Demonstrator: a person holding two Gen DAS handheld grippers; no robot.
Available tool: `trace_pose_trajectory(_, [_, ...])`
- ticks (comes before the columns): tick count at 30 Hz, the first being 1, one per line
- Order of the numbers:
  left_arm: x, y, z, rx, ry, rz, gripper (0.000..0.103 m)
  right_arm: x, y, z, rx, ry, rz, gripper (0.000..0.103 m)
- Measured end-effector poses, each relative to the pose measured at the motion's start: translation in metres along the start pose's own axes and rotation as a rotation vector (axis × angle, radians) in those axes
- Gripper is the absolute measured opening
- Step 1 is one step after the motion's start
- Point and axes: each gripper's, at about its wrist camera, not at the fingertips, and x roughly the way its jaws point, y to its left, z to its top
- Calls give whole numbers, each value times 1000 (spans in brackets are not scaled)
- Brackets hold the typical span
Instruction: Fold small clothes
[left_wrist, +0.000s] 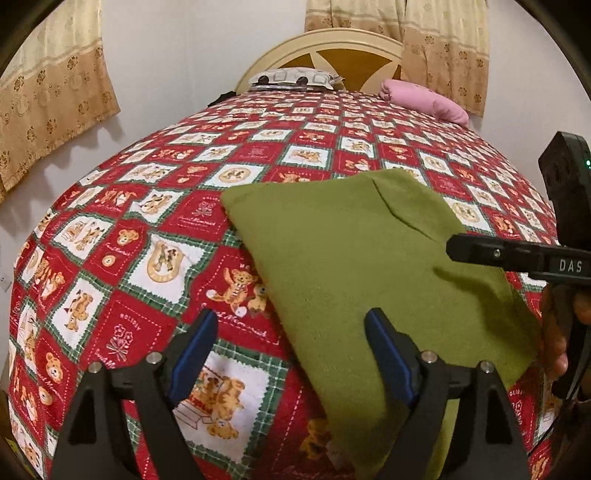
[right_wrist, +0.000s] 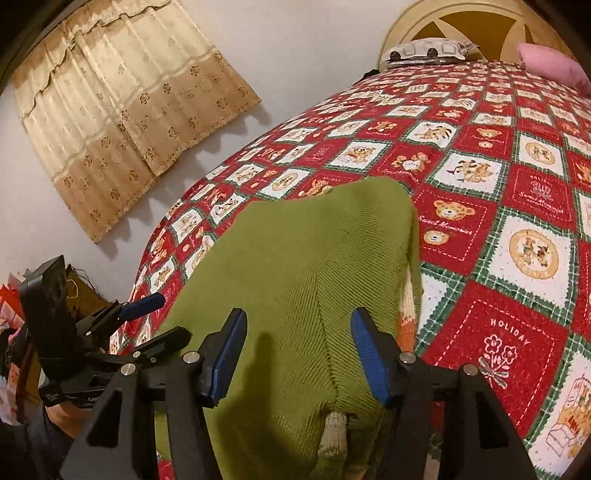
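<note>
A small olive-green knit garment (left_wrist: 354, 266) lies flat on the bed, partly folded, with a seam down its middle in the right wrist view (right_wrist: 295, 280). My left gripper (left_wrist: 291, 325) is open and empty, its fingers straddling the garment's left near edge just above the cloth. My right gripper (right_wrist: 299, 325) is open and empty, hovering over the garment's near end. The right gripper also shows at the right edge of the left wrist view (left_wrist: 458, 247), over the garment's right side. The left gripper shows at the left of the right wrist view (right_wrist: 159, 317).
The bed carries a red, white and green teddy-bear quilt (left_wrist: 159, 236). A patterned pillow (left_wrist: 291, 77) and a pink pillow (left_wrist: 424, 99) lie by the cream headboard (left_wrist: 332, 44). Beige curtains (right_wrist: 122, 129) hang on the white wall. Clutter (right_wrist: 11, 302) sits beside the bed's left side.
</note>
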Motion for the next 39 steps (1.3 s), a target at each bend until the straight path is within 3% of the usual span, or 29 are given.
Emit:
trace_pose_trajectory(4, [6, 1, -3, -8, -5, 7, 97, -3, -11, -5, 47, -31, 43, 59])
trace_pose_trajectory(7, [9, 5, -7, -32, -6, -11, 98, -2, -14, -9, 84, -60, 58, 56])
trace_pose_trajectory(13, [5, 0, -10, -16, -20, 5, 100, 2, 3, -20, 0, -99, -39, 56])
trace_pose_trajectory(19, [-4, 1, -15, -44, -26, 12, 101, -8, 10, -18, 37, -109, -71, 57])
trace_pose_trajectory(23, [-24, -6, -9, -1, -50, 48, 101, -36, 32, -21, 48, -143, -180, 59])
trace_pose_trajectory(24, [-33, -8, -4, 11, -68, 55, 101, -45, 36, -22, 41, -158, -209, 59])
trace_pose_trajectory(27, [-70, -14, 4, 29, -170, 68, 101, -85, 66, -29, -17, -262, -371, 77])
trace_pose_trajectory(33, [-121, -21, 12, 81, -317, 103, 103, -124, 117, -36, -136, -377, -433, 79])
trace_pose_trajectory(39, [-135, -20, 16, 80, -364, 86, 103, -134, 141, -37, -190, -402, -462, 79])
